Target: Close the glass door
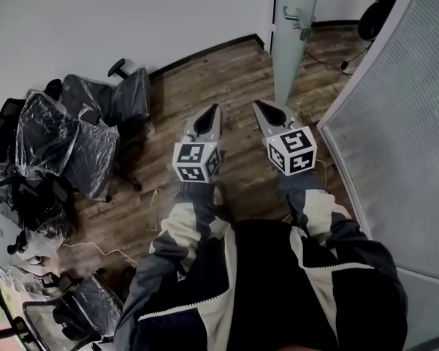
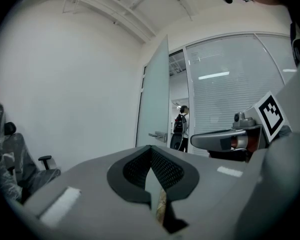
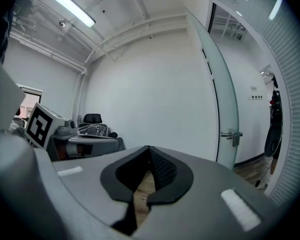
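The frosted glass door (image 1: pixel 294 39) stands open at the top of the head view, edge-on, with a metal lever handle (image 1: pixel 296 19). Both grippers are held side by side, pointing toward it and still short of it. My left gripper (image 1: pixel 214 111) is shut with nothing in it, and so is my right gripper (image 1: pixel 258 107). In the left gripper view the door (image 2: pixel 157 99) and its handle (image 2: pixel 159 135) lie ahead, beyond the shut jaws (image 2: pixel 150 148). In the right gripper view the door (image 3: pixel 224 99) and handle (image 3: pixel 233 135) are to the right of the shut jaws (image 3: pixel 149 148).
A glass wall with blinds (image 1: pixel 398 123) runs along the right. Office chairs wrapped in plastic (image 1: pixel 73 141) crowd the left by the white wall. A person with a backpack (image 2: pixel 180 126) stands beyond the doorway. Wood floor (image 1: pixel 234 79) lies between me and the door.
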